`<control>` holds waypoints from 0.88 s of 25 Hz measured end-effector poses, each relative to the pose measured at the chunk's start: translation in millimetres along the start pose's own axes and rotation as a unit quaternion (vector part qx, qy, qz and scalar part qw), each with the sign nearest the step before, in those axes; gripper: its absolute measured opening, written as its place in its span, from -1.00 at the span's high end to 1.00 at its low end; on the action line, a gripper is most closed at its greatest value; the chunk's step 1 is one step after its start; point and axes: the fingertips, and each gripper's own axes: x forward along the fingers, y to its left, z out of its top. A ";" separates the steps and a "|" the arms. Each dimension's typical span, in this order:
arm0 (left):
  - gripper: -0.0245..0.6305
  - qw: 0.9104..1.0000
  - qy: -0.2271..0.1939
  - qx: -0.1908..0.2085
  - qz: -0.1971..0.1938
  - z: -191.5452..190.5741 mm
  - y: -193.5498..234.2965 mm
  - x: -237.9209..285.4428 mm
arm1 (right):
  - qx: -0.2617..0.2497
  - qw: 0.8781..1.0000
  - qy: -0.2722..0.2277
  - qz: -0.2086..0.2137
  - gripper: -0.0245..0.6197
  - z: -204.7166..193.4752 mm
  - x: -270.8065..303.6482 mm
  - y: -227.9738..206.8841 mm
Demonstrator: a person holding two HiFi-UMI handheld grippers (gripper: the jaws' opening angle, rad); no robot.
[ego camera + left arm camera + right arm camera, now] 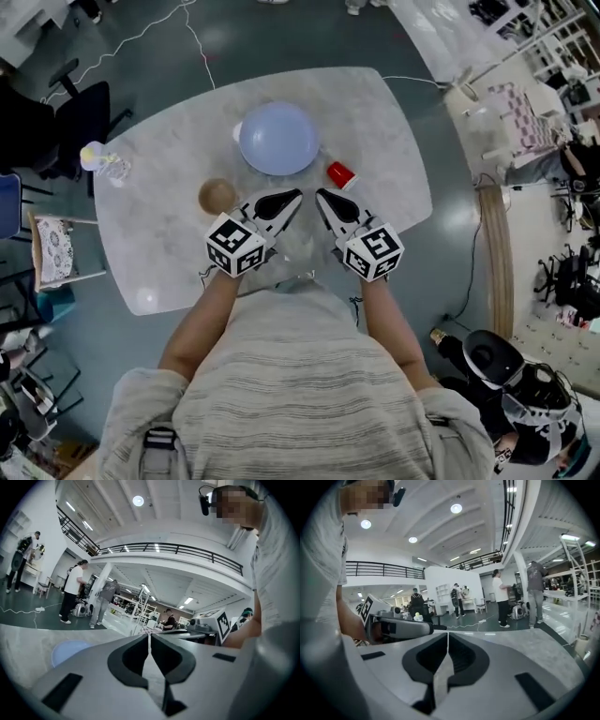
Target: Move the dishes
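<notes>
A pale blue plate (278,138) lies at the far middle of the marble table (169,234). A small brown bowl (217,196) sits to its left front, and a red cup (341,174) lies on its side to the plate's right. My left gripper (298,195) is shut and empty, its tips just in front of the plate. My right gripper (319,194) is shut and empty too, close beside the left one and near the red cup. In the left gripper view the blue plate (68,649) shows low at the left, beside the closed left gripper (149,636). The right gripper (447,635) shows its jaws closed.
A clear bottle with a yellow cap (101,160) stands at the table's left edge. Chairs (58,246) stand left of the table and a cable (202,47) runs over the floor behind it. Several people (72,590) stand far off in the hall.
</notes>
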 end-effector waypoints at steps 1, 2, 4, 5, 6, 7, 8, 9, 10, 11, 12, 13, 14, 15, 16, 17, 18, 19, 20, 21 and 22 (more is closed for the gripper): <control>0.84 1.000 -0.002 -0.001 0.023 -2.8 4.8 2.2 | -0.006 1.000 0.009 0.024 0.86 -1.3 6.0 -2.7; 0.84 0.999 -0.004 -0.002 0.043 -5.4 8.5 5.1 | -0.012 0.999 0.019 0.046 0.86 -2.6 10.9 -5.3; 0.84 0.997 -0.006 -0.001 0.077 -10.2 14.5 11.2 | -0.034 0.995 0.037 0.081 0.86 -5.7 19.0 -9.7; 0.84 0.996 -0.006 0.001 0.092 -12.6 18.0 12.9 | -0.045 0.993 0.046 0.097 0.86 -7.7 23.4 -11.3; 0.84 0.994 -0.005 0.004 0.106 -14.9 22.1 13.0 | -0.055 0.991 0.054 0.112 0.86 -9.8 28.5 -12.4; 0.84 0.993 -0.006 0.005 0.122 -17.2 26.6 11.4 | -0.063 0.988 0.061 0.127 0.86 -12.3 33.8 -13.0; 0.84 0.991 -0.007 0.004 0.137 -19.5 31.0 8.4 | -0.071 0.985 0.069 0.140 0.86 -15.1 39.1 -13.0; 0.84 0.989 -0.009 0.001 0.151 -21.8 35.2 4.7 | -0.079 0.982 0.076 0.152 0.86 -18.3 44.0 -12.7; 0.84 0.987 -0.011 -0.001 0.163 -24.4 39.2 1.0 | -0.087 0.979 0.083 0.163 0.86 -21.6 48.8 -12.2; 0.84 0.985 -0.010 -0.003 0.174 -27.5 42.9 -2.5 | -0.096 0.976 0.090 0.172 0.86 -25.2 53.7 -11.5; 0.84 0.983 -0.007 -0.004 0.183 -31.0 46.6 -5.9 | -0.105 0.973 0.098 0.181 0.86 -28.9 59.0 -10.6; 0.84 0.982 -0.002 -0.004 0.191 -35.0 50.1 -9.4 | -0.116 0.969 0.106 0.188 0.86 -32.8 64.5 -9.3; 0.84 0.980 0.005 -0.003 0.198 -39.4 53.5 -13.2 | -0.127 0.966 0.115 0.195 0.86 -37.1 70.3 -7.6; 0.84 0.979 0.013 -0.003 0.204 -44.0 56.7 -17.4 | -0.137 0.962 0.124 0.201 0.86 -41.7 75.9 -5.4; 0.84 0.977 0.020 -0.002 0.211 -48.7 59.8 -21.8 | -0.148 0.958 0.133 0.206 0.86 -46.5 81.2 -3.0; 0.84 0.976 0.026 -0.001 0.217 -53.2 63.1 -26.1 | -0.158 0.955 0.141 0.210 0.86 -51.2 86.2 -0.8; 0.84 0.974 0.031 0.000 0.223 -57.1 66.7 -30.2 | -0.167 0.951 0.148 0.213 0.85 -55.3 91.1 1.1; 0.83 0.973 0.036 0.000 0.229 -60.6 70.5 -34.0 | -0.175 0.948 0.154 0.216 0.82 -58.8 96.1 2.7; 0.83 0.972 0.041 0.000 0.233 -63.7 74.4 -37.3 | -0.183 0.945 0.160 0.217 0.71 -61.9 100.8 4.2; 0.83 0.970 0.046 0.000 0.237 -66.4 78.2 -40.2 | -0.191 0.943 0.166 0.219 0.66 -64.9 105.2 5.6; 0.83 0.970 0.050 0.000 0.239 -68.8 81.5 -42.8 | -0.198 0.940 0.171 0.220 0.66 -67.7 109.2 7.2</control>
